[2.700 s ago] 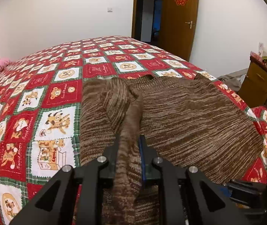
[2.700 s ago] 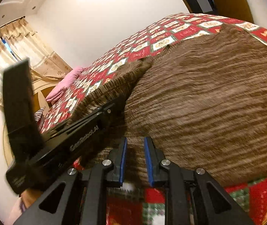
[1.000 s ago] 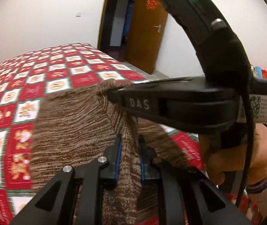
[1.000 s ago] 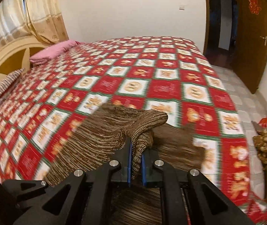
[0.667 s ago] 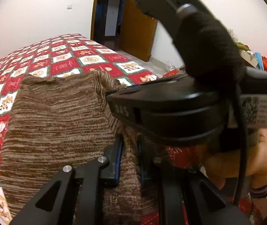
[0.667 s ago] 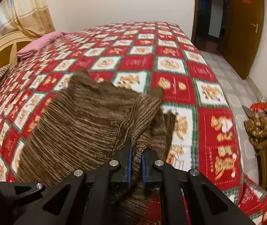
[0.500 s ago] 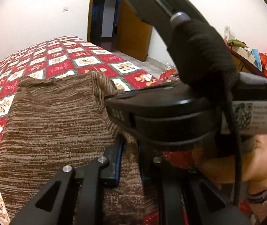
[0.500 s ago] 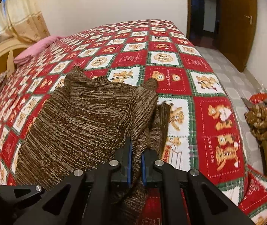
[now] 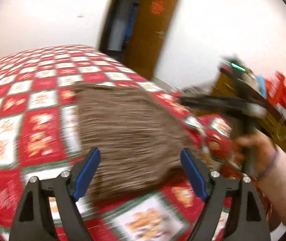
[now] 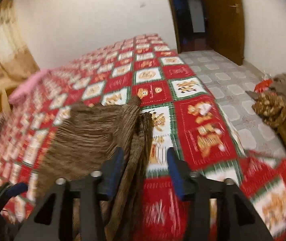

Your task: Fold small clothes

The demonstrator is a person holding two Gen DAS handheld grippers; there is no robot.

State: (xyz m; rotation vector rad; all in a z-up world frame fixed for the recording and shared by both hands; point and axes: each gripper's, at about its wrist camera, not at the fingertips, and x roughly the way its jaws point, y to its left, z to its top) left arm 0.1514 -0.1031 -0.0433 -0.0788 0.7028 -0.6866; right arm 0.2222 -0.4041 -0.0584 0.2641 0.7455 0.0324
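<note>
Both grippers: black frames, blue pads, silver screws at the finger pivots – left gripper, right gripper. Right unit's body showed a green LED. Right hand wore a purple wristband.

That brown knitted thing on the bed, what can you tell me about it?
The brown sweater is a marled, ribbed knit in brown and tan. It lies folded and fairly flat on the red and white patchwork bedspread, near the bed's edge. In the right wrist view a loose strip of it trails toward the camera between the right claw's open fingers. The left claw is open too, and both have just been opening.
</note>
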